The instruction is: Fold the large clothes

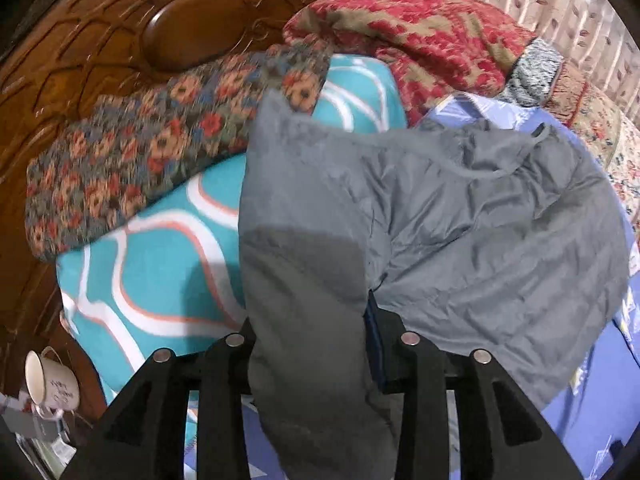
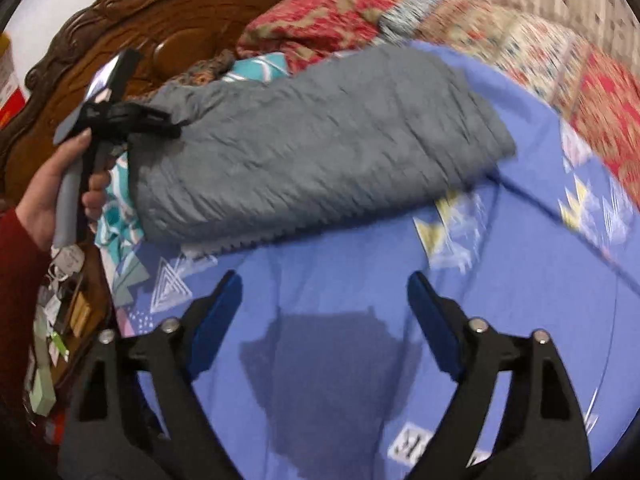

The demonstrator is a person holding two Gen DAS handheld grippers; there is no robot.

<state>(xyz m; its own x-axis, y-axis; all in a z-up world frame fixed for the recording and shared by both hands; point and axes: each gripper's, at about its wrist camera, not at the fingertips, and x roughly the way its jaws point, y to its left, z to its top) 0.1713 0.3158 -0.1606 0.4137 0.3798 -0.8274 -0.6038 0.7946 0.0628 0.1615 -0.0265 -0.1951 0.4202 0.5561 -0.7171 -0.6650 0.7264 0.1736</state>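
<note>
A: Where's the garment?

B: The grey quilted garment (image 2: 320,140) lies bunched on the blue bed sheet (image 2: 520,280), partly folded, its far end up against the teal pillow (image 1: 160,264) and the red floral blanket (image 1: 420,28) near the carved headboard (image 1: 100,32). One end is lifted off the bed.

A: Held by what?

B: My left gripper (image 1: 308,340). Its jaws are closed on a thick fold of the grey cloth, which drapes down between the fingers; the right wrist view shows that gripper (image 2: 132,116) pinching the garment's corner, my left hand (image 2: 60,184) on the handle.

A: And the right?

B: My right gripper (image 2: 324,320) hangs over bare sheet with jaws spread wide, holding nothing, well apart from the garment.

A: How will it handle?

B: Judging by the puffy, crinkled surface: soft, light for its bulk, no stiffness, likely a bit slick. It'll sag and slide rather than keep a crease. I'd take a deep bite at an edge or corner, several layers together, not a thin pinch. The near right corner (image 2: 492,148) looks the sensible spot for the right jaws.

A: Anything nearby?

B: An enamel mug (image 1: 48,380) beside the bed, left.
</note>
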